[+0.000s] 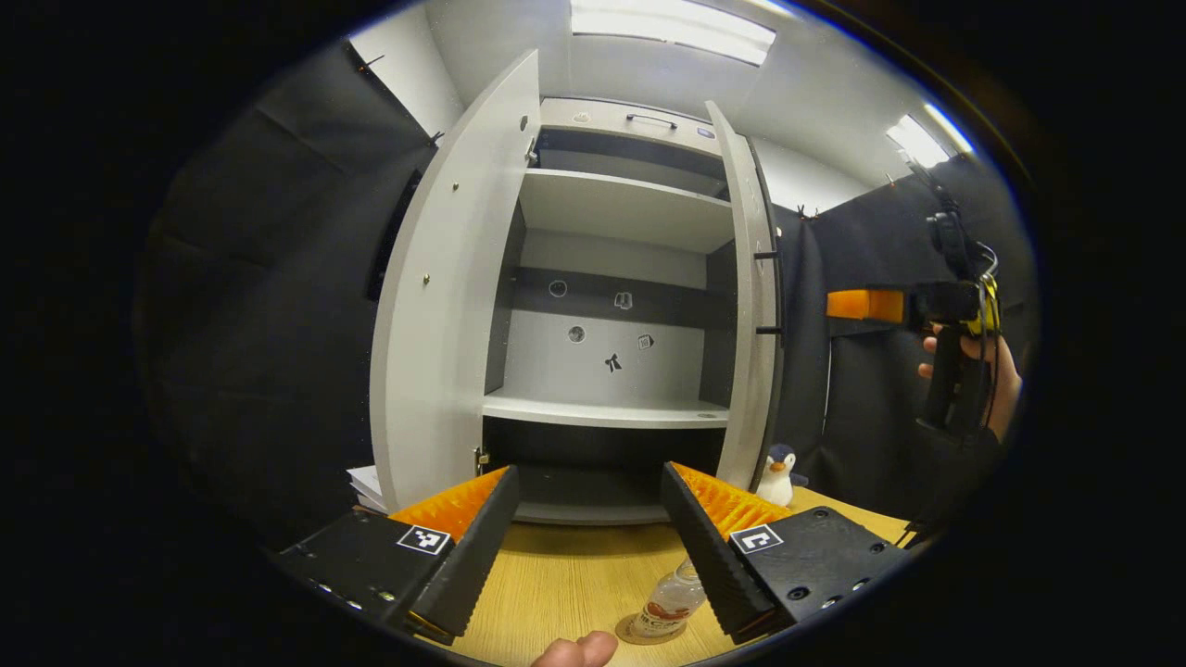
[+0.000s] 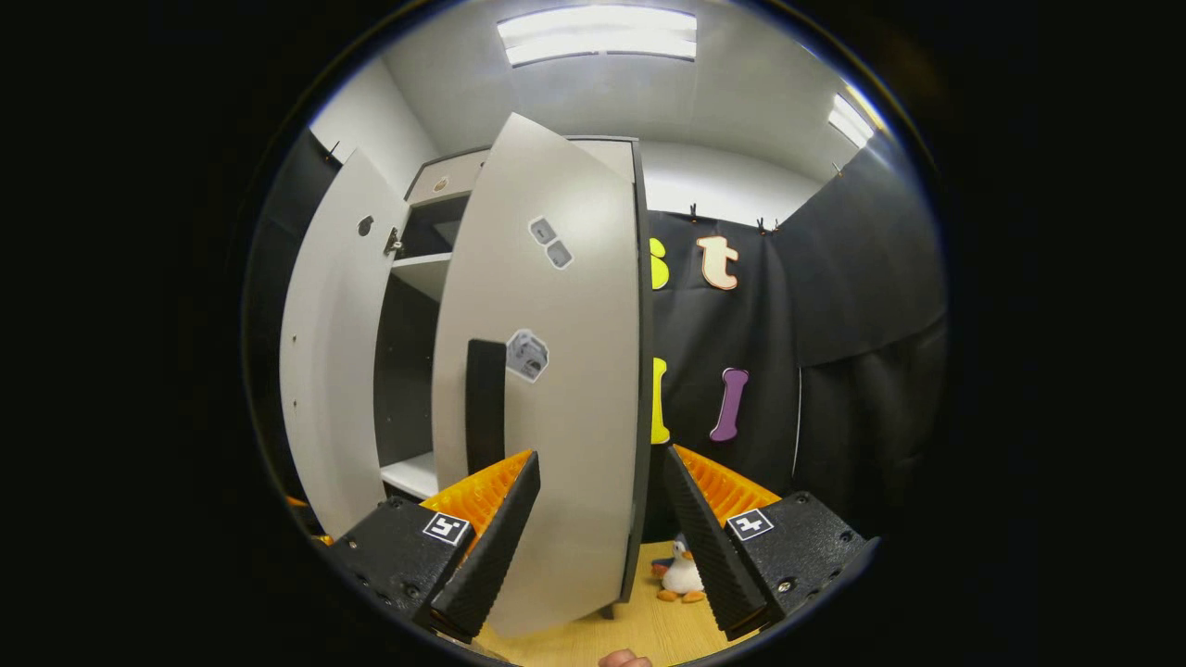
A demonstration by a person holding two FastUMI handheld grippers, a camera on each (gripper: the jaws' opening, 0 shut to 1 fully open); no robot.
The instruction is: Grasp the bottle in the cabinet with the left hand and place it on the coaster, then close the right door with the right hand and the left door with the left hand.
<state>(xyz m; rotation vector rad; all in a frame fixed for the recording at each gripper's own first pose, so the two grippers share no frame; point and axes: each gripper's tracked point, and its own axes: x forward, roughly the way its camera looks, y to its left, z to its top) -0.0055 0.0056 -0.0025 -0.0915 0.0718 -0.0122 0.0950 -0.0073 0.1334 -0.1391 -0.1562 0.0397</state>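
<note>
Your left gripper [image 1: 586, 547] fingers apart above the table [image 1: 565, 579]; bottle [image 1: 669, 602] on coaster [image 1: 628, 637]. Right gripper [image 2: 593, 533] fingers apart at the right door [image 2: 565, 389].

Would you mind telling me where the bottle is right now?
In the left gripper view the bottle stands on its coaster on the table, low in the picture, just in front of the open cabinet, beside the left gripper's right-hand finger.

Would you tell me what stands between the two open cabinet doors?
In the left gripper view, bare shelves lie between the left door and right door.
</note>
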